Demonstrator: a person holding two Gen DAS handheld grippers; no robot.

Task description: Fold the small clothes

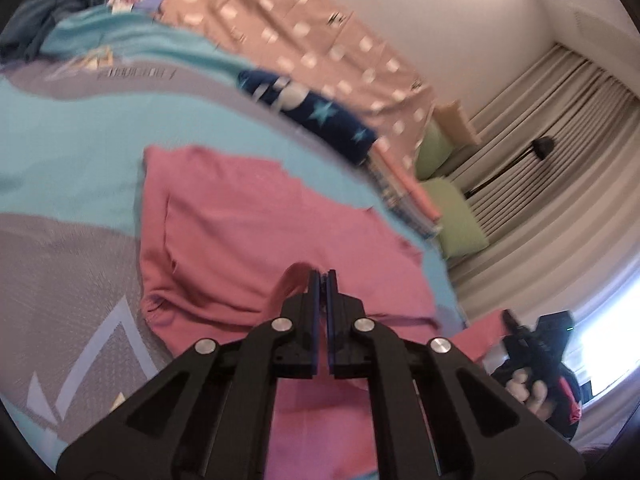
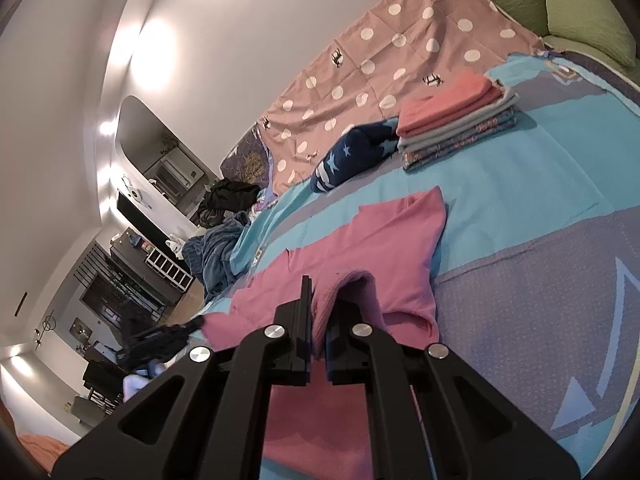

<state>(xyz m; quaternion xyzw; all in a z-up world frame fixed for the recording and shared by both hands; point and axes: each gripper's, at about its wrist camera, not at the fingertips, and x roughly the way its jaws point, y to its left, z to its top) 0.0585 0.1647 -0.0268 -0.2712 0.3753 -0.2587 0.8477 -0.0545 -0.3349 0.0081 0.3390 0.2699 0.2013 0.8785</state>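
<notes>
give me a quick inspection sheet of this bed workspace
surface: bed with blue and grey patterned cover
job's things: pink knit garment lying partly spread on the cover; stack of folded small clothes beyond it
clutter: navy star-print bundle; pink polka-dot blanket; dark clothes heap
grippers: left tongs shut at a raised pink fold, grip unclear; right tongs shut on the pink garment's edge
cables: nothing seen
surroundings: green pillows, pleated curtains, white wall

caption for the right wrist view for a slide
Right gripper pinching a fold of the pink garment on the bed, folded stack behind.
</notes>
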